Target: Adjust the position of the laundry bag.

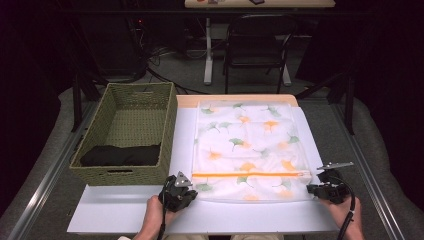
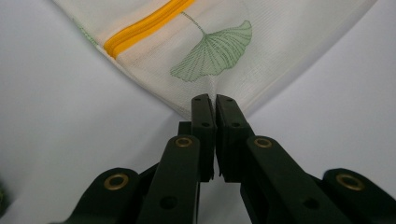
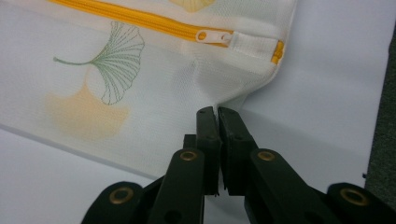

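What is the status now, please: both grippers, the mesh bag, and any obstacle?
Left gripper shut on mesh bag, near-left corner. Right gripper shut on near-right corner. Bag flat, zipper closed. Wicker basket stands left, apart from bag.

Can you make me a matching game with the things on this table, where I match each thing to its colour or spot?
Things:
1. zipper
2. basket
3. dark cloth
4. left gripper

Descriptions:
A. woven and green
B. lying inside the basket
C. shut on a corner of the mesh bag
D. orange, running across the mesh bag

Right pairs: 1-D, 2-A, 3-B, 4-C
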`<control>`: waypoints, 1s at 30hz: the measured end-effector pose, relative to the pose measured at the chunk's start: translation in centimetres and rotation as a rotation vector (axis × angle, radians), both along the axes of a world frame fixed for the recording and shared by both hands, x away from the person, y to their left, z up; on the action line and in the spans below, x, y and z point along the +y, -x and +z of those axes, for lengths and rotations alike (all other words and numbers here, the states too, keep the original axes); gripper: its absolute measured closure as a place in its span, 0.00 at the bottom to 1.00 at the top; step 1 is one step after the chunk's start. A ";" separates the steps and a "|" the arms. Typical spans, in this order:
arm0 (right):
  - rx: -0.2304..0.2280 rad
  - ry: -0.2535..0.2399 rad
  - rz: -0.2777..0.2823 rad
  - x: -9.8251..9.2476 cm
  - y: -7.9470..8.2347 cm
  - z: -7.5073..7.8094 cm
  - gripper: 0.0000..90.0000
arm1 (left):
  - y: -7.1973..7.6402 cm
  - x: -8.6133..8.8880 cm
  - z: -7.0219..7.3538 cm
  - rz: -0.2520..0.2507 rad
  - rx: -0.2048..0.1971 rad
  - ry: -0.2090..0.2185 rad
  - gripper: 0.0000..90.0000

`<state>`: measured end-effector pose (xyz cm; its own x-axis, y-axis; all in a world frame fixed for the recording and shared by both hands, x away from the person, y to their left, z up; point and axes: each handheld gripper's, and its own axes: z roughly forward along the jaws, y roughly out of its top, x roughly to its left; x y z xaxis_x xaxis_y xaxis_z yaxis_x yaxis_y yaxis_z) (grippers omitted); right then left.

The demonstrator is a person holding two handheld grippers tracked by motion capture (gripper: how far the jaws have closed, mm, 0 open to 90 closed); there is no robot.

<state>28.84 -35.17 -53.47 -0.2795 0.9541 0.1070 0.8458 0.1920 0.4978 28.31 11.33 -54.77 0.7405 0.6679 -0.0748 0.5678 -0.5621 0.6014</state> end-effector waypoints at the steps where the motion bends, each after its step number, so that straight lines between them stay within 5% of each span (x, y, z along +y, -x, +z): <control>1: -0.001 0.000 0.001 0.1 0.0 0.0 0.97 | 0.1 0.1 0.0 -0.002 0.013 0.006 0.97; 30: 0.028 0.018 0.103 3.3 0.4 0.1 0.97 | 1.7 2.7 0.4 0.028 0.059 -0.024 0.97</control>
<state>28.46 -31.83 -53.36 -0.3735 0.9223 0.0995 0.8348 0.2873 0.4697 26.58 14.05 -54.35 0.7162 0.6904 -0.1021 0.6178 -0.5592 0.5528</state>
